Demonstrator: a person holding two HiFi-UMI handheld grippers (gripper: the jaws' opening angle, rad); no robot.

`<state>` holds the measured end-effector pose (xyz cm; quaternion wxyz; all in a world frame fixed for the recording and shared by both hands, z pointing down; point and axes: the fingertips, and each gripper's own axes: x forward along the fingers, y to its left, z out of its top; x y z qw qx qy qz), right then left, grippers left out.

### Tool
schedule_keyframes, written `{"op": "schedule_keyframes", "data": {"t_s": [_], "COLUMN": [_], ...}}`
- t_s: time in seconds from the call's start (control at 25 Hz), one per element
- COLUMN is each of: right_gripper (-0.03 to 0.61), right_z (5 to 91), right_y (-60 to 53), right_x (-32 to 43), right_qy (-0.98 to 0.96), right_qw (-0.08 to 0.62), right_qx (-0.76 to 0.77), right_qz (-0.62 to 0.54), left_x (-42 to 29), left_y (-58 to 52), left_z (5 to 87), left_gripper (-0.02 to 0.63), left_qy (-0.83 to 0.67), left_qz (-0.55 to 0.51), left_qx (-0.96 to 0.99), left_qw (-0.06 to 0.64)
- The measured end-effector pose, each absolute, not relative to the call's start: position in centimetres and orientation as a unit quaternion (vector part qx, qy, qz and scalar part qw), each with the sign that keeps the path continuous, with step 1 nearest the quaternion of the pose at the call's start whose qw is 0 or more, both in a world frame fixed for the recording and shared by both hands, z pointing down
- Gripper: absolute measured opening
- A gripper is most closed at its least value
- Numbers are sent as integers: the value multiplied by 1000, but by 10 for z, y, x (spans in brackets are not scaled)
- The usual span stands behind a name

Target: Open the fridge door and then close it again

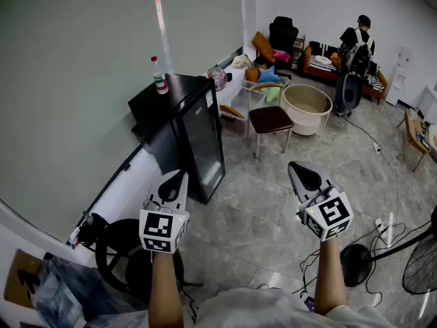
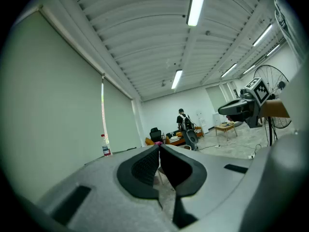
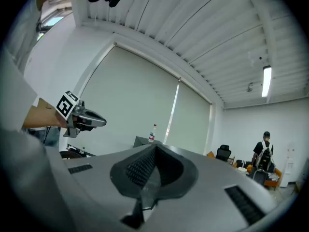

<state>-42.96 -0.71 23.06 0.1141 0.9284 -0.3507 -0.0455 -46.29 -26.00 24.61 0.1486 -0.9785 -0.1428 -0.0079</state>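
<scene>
Head view: the black fridge (image 1: 179,125) stands against the wall (image 1: 82,80), ahead of both grippers and apart from them. The fridge door (image 1: 207,139) is a dark glass panel lying flush with the cabinet. A bottle (image 1: 159,76) stands upright on the fridge top. The left gripper (image 1: 179,175) and the right gripper (image 1: 295,167) are held level above the tiled floor (image 1: 259,203), well apart from each other, and touch nothing. Beyond the fridge are a chair (image 1: 270,119) and a round tub (image 1: 306,107), with a person (image 1: 356,52) at the far end of the room. Left gripper view: the jaws are pressed together with nothing between them. The right gripper appears at the right edge, and the bottle shows at the left. Right gripper view: the jaws are likewise pressed together and empty. The left gripper shows at the left, with the bottle and fridge top beyond the jaw tips.
</scene>
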Motion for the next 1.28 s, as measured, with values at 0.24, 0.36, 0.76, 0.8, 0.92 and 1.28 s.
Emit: {"op": "schedule_keyframes", "data": {"t_s": [0.24,0.36,0.76,0.8,0.92,1.28], "right_gripper": [-5,-5,105,123,173,231], "right_z": [239,242,256,257,257,270], "right_y": [-5,-5,-3,-3,-2,18], "right_x": [-430,-431,-422,-421,-422,-415], "right_qy": [-368,-380,-397,-400,-410,-422], "right_qw": [82,68,61,62,68,91], "right_qx": [925,922,916,914,909,902], "right_qz": [-41,-36,-11,-11,-16,-15], "left_x": [-462,-461,-457,-457,-458,-459], "left_y": [-249,-244,-227,-226,-221,-195], "left_z": [257,258,272,273,274,289], "left_gripper": [9,11,121,135,177,187], "left_qy": [-161,-169,-188,-186,-184,-184], "left_qz": [-14,-17,-43,-45,-43,-63], "left_qx": [-974,-972,-972,-972,-972,-970], "left_qw": [159,163,138,137,136,148]}}
